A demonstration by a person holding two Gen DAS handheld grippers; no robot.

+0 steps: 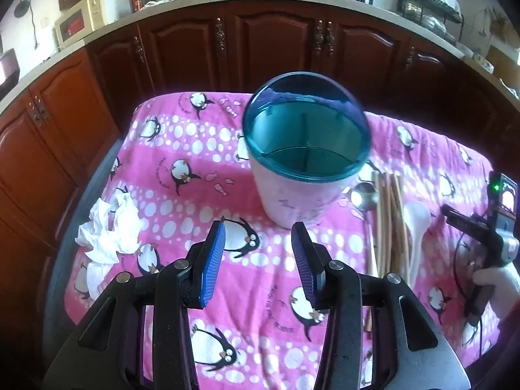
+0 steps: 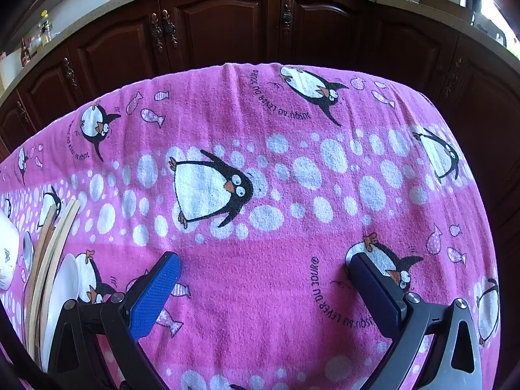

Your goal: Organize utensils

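A white utensil holder [image 1: 300, 175] with a teal rim, a raised teal lid and inner dividers stands upright on the pink penguin cloth [image 1: 182, 162]. Its compartments look empty. Right of it lie wooden chopsticks [image 1: 385, 214], a metal spoon [image 1: 362, 195] and a white spoon [image 1: 416, 224]. My left gripper [image 1: 258, 239] is open and empty, just in front of the holder. My right gripper [image 2: 265, 268] is open and empty, low over bare cloth, with the chopsticks [image 2: 48, 260] and white spoon [image 2: 66, 289] at its left. The holder's edge [image 2: 8, 256] shows at far left.
Crumpled white tissue [image 1: 109, 230] lies at the cloth's left edge. The right gripper's body and the hand holding it [image 1: 487, 237] sit at the cloth's right side. Dark wooden cabinets [image 1: 276, 42] stand beyond the table's far edge, under a counter with pans and bottles.
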